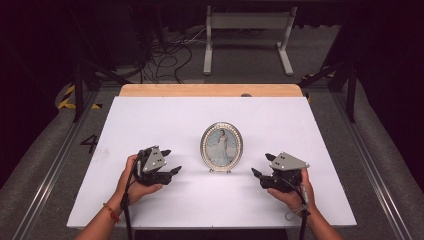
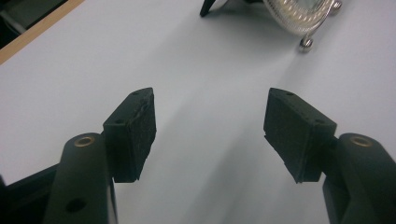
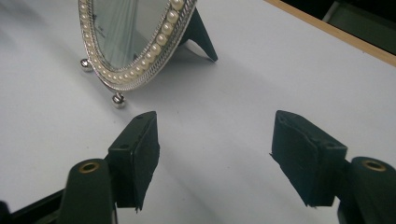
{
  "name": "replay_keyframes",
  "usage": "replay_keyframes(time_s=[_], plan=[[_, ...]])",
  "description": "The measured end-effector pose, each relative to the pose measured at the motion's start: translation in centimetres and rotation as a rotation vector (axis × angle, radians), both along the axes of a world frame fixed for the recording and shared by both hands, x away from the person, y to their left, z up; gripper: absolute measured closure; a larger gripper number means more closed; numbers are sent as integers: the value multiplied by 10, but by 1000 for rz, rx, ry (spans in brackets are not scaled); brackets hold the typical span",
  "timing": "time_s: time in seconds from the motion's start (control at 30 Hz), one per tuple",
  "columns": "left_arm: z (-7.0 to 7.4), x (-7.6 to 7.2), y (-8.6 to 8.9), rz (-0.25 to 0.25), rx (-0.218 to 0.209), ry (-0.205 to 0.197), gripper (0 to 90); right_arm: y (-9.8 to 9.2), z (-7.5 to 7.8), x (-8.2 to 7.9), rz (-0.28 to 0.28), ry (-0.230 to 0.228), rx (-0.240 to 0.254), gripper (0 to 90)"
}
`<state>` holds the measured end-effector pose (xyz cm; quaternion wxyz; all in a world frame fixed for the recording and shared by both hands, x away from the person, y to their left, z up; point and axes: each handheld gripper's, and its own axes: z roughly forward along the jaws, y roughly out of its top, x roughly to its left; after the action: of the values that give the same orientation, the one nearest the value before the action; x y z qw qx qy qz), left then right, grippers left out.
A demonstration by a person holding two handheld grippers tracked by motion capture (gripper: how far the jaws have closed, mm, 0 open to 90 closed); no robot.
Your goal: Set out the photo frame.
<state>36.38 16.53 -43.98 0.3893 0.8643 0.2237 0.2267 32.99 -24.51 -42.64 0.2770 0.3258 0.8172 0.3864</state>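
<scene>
The oval picture frame [image 1: 221, 146] stands upright mid-table, between the left gripper [image 1: 169, 161] and right gripper [image 1: 261, 165]. Both jaws are spread, empty. A grasp seems prepared; closing in from both sides is called for.

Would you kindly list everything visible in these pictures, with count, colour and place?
frame: one, oval, silver with pearl rim, upright mid-table between the tools, on ball feet and a dark back strut.
table: one, white top, wooden far edge.
stand: one, white, on the floor beyond the table.
cables: several, dark, on the floor behind.
left tool: one, black with grey plate, left of frame, jaws open, nothing between.
right tool: one, same, right of frame, open, nothing between.
hands: two, holding the tools.
</scene>
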Motion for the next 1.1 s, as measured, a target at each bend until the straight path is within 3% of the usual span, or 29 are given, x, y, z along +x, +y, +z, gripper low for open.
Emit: replay_keyframes(time_s=[0.3, 0.67, 0.73, 0.83, 0.97, 1.1], plan=[[-8, -2, 20, 15, 5, 10, 291, -17, -2, -8, -28, -19, 22, 295], [-14, -8, 42, 62, -53, 20, 189, -42, -7, -19, -74, -32, 28, 263], [-15, -13, 49, 83, -84, 24, 174, -49, -8, -21, -85, -34, 35, 248], [-16, -16, 55, 97, -82, 23, 169, -52, -9, -23, -91, -33, 40, 232], [-17, -23, 68, 122, -113, 23, 162, -58, -11, -27, -105, -35, 35, 215], [-23, -30, 78, 152, -137, 49, 161, -63, -13, -30, -114, -38, 36, 212]])
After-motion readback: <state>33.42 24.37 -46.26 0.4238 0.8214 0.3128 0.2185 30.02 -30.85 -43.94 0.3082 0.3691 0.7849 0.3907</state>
